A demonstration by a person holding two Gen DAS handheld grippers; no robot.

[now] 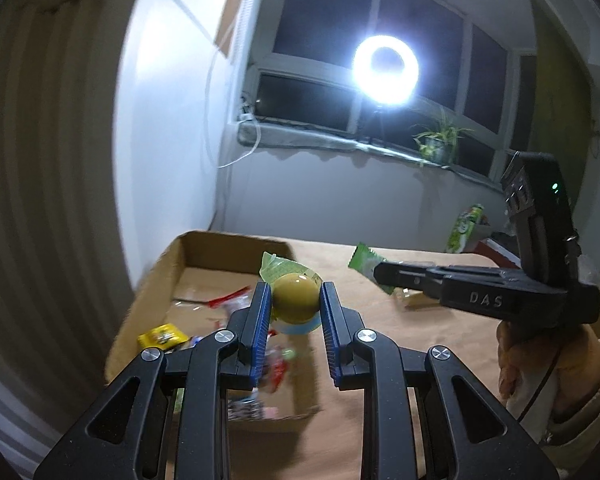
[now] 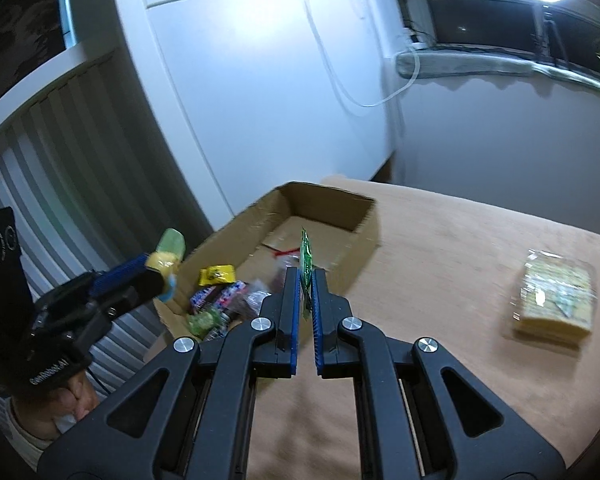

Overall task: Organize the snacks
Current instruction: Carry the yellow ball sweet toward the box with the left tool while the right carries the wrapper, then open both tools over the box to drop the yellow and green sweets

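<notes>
My left gripper [image 1: 295, 292] is shut on a round yellow snack in a green-topped wrapper [image 1: 294, 300], held above the open cardboard box [image 1: 148, 280]. From the right wrist view the same left gripper [image 2: 156, 266] shows at the left with the yellow snack [image 2: 165, 260] beside the box's near left wall [image 2: 220, 232]. My right gripper [image 2: 307, 276] is shut on a thin green sachet [image 2: 306, 254], held edge-on over the box's right side. In the left wrist view the right gripper [image 1: 380, 274] carries the green sachet [image 1: 366, 262] over the tan table [image 1: 400, 340].
Several wrapped snacks [image 2: 220, 300] lie in the box's near end. A clear pack of yellow biscuits [image 2: 556, 296] lies on the table [image 2: 460, 248] at the right. A white cabinet [image 2: 240, 80] stands behind the box. A ring light [image 1: 386, 65] and potted plant [image 1: 438, 142] are by the window.
</notes>
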